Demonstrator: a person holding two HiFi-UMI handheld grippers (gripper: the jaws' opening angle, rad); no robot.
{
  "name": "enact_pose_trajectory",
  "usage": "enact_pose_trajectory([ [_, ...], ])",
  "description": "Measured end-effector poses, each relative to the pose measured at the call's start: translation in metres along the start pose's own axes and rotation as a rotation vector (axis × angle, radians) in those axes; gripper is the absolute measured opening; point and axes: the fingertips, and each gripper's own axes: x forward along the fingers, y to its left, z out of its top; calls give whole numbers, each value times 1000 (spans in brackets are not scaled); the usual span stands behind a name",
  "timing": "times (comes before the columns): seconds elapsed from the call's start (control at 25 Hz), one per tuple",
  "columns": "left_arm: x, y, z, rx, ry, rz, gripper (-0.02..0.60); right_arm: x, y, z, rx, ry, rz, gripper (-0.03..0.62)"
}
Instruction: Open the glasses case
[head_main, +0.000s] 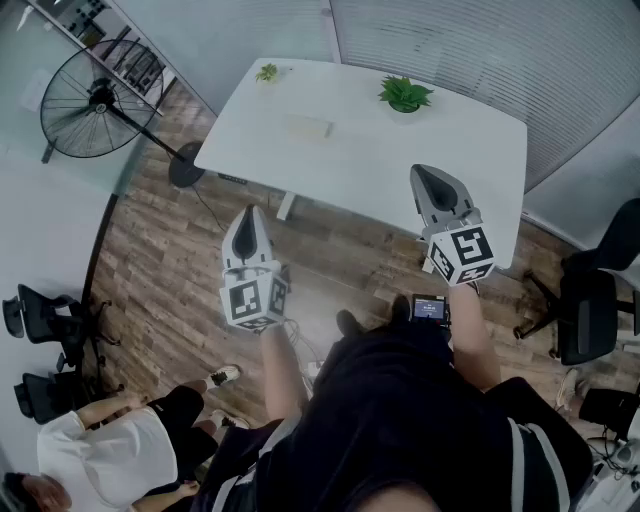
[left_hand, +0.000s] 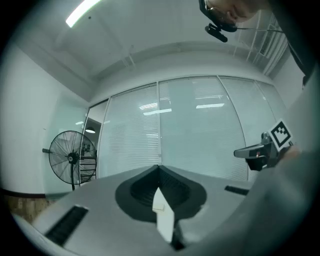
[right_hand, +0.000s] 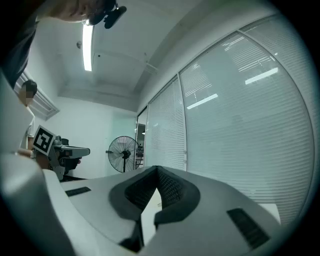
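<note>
The glasses case (head_main: 310, 127) is a pale, flat, oblong box lying shut on the white table (head_main: 450, 170), towards its far left part. Both grippers are held level over the wooden floor, short of the table's near edge. My left gripper (head_main: 251, 210) is shut, its jaws meeting at the tips with nothing between them (left_hand: 159, 166). My right gripper (head_main: 419, 169) is also shut and holds nothing (right_hand: 157, 168); its tip reaches just over the table's near edge. Each gripper shows at the side of the other's view: the right gripper (left_hand: 262, 150) and the left gripper (right_hand: 60, 150).
A potted green plant (head_main: 404, 95) and a smaller plant (head_main: 267, 72) stand at the table's far edge. A standing fan (head_main: 100, 100) is at the left. Office chairs (head_main: 590, 300) are at the right, and a person in a white shirt (head_main: 100, 455) is at bottom left. Blinds cover the glass walls.
</note>
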Motion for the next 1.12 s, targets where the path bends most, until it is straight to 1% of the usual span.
enact_pose_trajectory([
  [0.12, 6, -4, 3, 2, -6, 0, 0, 3, -2, 1, -3, -4, 11, 12],
  [0.24, 8, -13, 5, 13, -2, -3, 0, 2, -7, 2, 16, -15, 26, 12],
  [0.32, 9, -21, 8, 32, -2, -8, 0, -1, -7, 3, 20, -24, 62, 12],
  [0.4, 11, -29, 9, 41, -1, -10, 0, -6, -7, 5, 1, -39, 89, 12],
  [0.48, 15, -35, 9, 36, 3, -5, 0, -11, -14, 5, 6, -56, 88, 12],
  [0.56, 20, -42, 9, 40, 9, -1, 0, -13, -24, 0, 19, -50, 81, 12],
  [0.84, 37, -71, 10, 89, 42, 9, 0, -19, -75, -18, 75, -45, 61, 12],
  [1.0, 37, -66, 7, 95, 58, 28, 0, -14, -88, -25, 92, -36, 43, 12],
  [1.12, 43, -55, -2, 83, 75, 31, 0, -8, -86, -26, 86, -37, 61, 12],
])
